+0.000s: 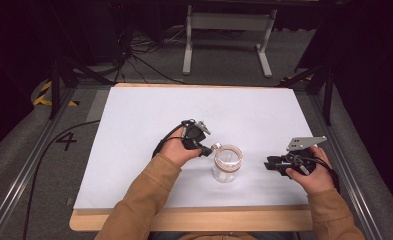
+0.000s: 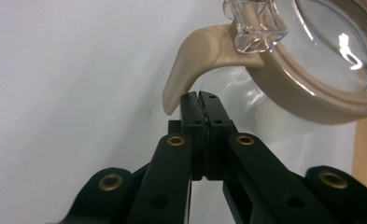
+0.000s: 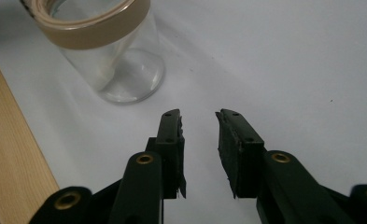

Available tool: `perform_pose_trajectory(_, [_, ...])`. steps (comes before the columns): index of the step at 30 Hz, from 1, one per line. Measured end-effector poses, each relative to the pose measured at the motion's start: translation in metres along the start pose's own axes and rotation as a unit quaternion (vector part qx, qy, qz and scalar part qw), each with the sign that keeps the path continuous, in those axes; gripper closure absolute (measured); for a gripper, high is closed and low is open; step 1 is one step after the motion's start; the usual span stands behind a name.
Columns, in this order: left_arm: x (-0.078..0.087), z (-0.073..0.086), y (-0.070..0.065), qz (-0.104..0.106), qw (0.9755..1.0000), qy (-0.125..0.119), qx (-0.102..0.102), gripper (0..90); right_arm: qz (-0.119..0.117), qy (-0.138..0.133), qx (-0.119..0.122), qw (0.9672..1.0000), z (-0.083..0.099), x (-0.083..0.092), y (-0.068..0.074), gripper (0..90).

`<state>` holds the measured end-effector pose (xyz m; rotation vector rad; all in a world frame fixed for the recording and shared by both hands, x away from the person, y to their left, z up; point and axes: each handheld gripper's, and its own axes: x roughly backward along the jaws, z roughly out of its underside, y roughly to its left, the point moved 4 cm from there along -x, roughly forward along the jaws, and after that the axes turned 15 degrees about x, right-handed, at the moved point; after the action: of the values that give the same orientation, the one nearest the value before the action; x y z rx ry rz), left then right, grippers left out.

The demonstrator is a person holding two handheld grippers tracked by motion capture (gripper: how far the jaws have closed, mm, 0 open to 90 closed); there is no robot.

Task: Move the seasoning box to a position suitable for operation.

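A clear glass jar (image 1: 227,164) with a tan lid ring stands upright on the white table top (image 1: 199,107), near the front middle. In the left gripper view its tan latch tab (image 2: 190,60) curves down from the lid, under a clear plastic clasp (image 2: 256,28). My left gripper (image 1: 207,149) sits against the jar's left side; its jaws (image 2: 201,95) are shut together with nothing between them, tips just below the tab. My right gripper (image 1: 268,164) hovers a short way right of the jar, open and empty (image 3: 200,115), pointing toward the jar (image 3: 111,56).
The white sheet lies on a wooden board whose bare front edge (image 1: 194,219) runs along the person's side. Metal rails (image 1: 29,165) flank the table. Cables and a white stand (image 1: 229,30) are on the floor beyond the far edge.
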<state>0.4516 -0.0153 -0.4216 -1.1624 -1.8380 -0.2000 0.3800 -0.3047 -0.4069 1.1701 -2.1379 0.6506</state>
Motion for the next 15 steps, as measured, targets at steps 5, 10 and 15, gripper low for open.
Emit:
perform_pose_trajectory(5, [-0.004,-0.003,-0.001,-0.008,0.9999,-0.013,-0.004,90.0,0.001,0.003,-0.004,1.0,0.002,-0.001,0.003,71.0])
perform_pose_trajectory(10, [0.005,-0.001,-0.001,-0.003,0.9998,-0.017,0.005,90.0,-0.004,0.001,-0.001,1.0,0.0,-0.003,0.004,73.4])
perform_pose_trajectory(15, [0.021,0.004,0.001,-0.006,0.9994,-0.03,0.016,90.0,-0.012,-0.009,-0.005,0.9999,-0.006,-0.009,0.003,87.1])
